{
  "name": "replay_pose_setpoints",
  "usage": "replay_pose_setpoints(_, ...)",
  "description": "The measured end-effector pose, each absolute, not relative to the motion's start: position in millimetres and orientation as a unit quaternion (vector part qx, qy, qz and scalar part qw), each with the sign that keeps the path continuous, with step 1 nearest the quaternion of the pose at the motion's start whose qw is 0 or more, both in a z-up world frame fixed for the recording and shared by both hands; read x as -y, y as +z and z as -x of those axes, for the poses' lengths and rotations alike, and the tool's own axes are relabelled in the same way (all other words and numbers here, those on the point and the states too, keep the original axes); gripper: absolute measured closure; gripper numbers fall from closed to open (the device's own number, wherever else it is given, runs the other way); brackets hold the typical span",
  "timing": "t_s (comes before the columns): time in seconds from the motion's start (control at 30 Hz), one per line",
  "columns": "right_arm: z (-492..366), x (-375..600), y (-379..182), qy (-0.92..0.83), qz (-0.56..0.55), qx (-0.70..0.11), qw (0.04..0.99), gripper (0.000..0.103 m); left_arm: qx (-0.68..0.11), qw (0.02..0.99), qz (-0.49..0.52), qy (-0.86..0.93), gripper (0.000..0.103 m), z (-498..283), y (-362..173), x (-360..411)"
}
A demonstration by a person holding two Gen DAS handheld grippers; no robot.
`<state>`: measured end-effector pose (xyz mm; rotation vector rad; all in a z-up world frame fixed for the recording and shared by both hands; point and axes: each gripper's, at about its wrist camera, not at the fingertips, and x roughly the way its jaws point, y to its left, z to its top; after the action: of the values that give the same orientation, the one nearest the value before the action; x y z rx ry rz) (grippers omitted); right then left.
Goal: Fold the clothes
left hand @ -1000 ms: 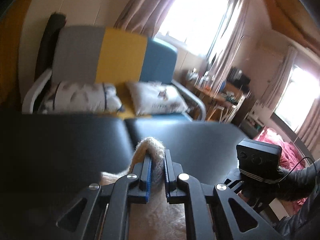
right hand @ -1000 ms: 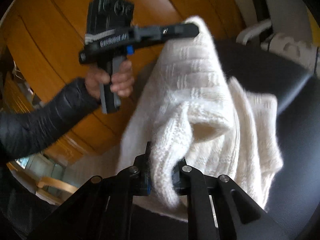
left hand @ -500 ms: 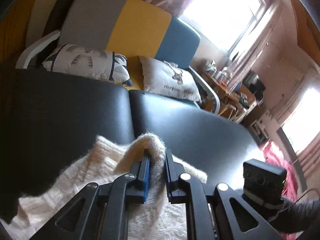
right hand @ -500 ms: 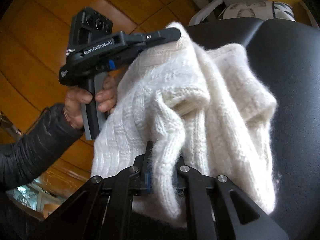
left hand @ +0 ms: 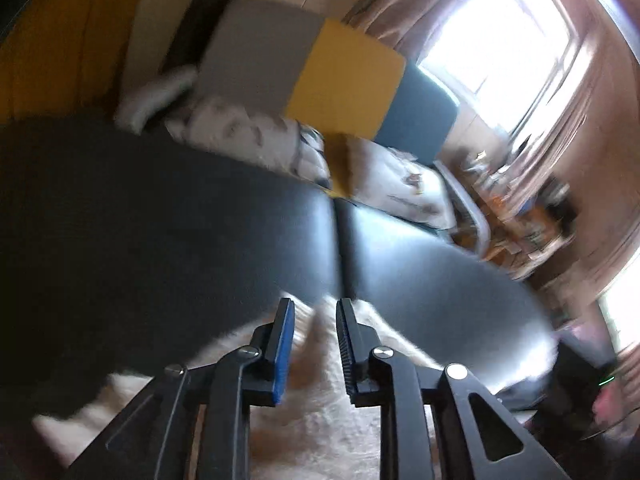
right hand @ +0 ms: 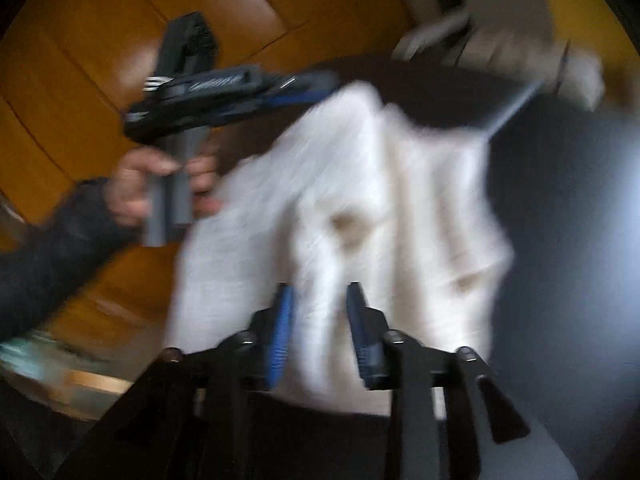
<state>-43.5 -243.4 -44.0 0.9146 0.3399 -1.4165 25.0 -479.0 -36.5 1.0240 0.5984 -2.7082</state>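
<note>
Two tongs work over one white knitted sweater (right hand: 360, 216), which lies bunched on a black padded bench (left hand: 160, 220). At far left in the right wrist view, a hand (right hand: 152, 188) in a dark sleeve (right hand: 48, 256) grips the left tongs (right hand: 320, 84), whose tip sits at the sweater's far upper edge above a wooden floor (right hand: 80, 40). In its own view the left tongs (left hand: 315, 312) are opening, knit lying between the pads but no longer pinched. Further right, the right tongs (right hand: 320, 300) are opening too, a fold of sweater loose between the blue pads. Beyond the bench stand a grey, yellow and blue sofa (left hand: 344, 72) with pillows (left hand: 248, 140), then a cluttered table (left hand: 520, 208) and a bright window (left hand: 496, 40) at far right. Both views are blurred.
</note>
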Motion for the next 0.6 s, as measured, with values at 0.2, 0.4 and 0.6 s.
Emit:
replay_pose_setpoints(0.2, 42.0, 232.2, -1.0, -0.575, -0.304, -0.205, 0.731, 0.067, -0.108, 0.101, -0.411, -0.899, 0.08, -51.5, -48.7, 427.5)
replay_pose_setpoints(0.4, 26.2, 286.2, -93.9, -0.565, -0.356, -0.301, 0.681, 0.053, -0.147, 0.146, -0.412, -0.887, 0.079, -77.4, -70.3, 412.7)
replay_pose_setpoints(0.6, 76.8, 282.3, -115.7, -0.572, -0.414, -0.172, 0.687, 0.067, -0.178, 0.177, -0.378, -0.891, 0.079, -94.6, -76.6, 410.0)
